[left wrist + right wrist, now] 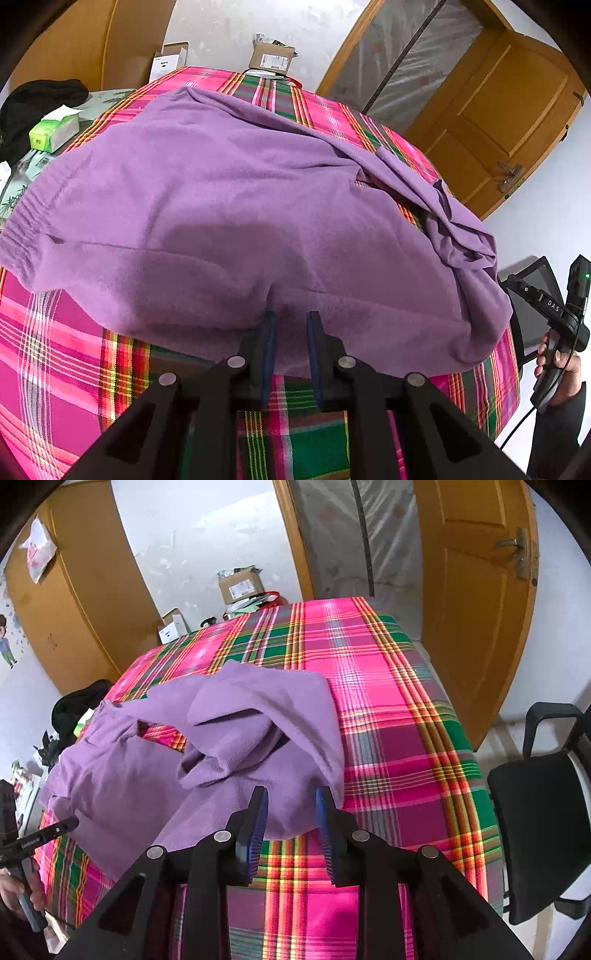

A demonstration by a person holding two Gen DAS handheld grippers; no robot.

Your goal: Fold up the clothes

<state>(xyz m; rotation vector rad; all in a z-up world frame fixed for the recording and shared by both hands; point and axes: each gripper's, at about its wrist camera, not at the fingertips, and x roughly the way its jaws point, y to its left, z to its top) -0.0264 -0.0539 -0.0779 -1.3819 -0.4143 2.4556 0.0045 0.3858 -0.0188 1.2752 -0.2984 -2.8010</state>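
Observation:
A purple fleece garment [221, 206] lies spread on the pink and green plaid tablecloth [55, 369], with an elastic hem at the left and a bunched part at the right. My left gripper [291, 317] is open, its fingertips at the garment's near edge with nothing clamped. In the right wrist view the garment [221, 738] lies rumpled, one part folded over. My right gripper [291, 794] is open, its tips just over the garment's near right edge. The right gripper also shows in the left wrist view [561, 314], held in a hand off the table's right side.
A green tissue box [55, 131] and a black cloth [40, 99] sit at the left. Cardboard boxes [271, 59] stand behind the table. A black office chair [543, 805] stands at the table's right side. A wooden door [476, 590] is behind.

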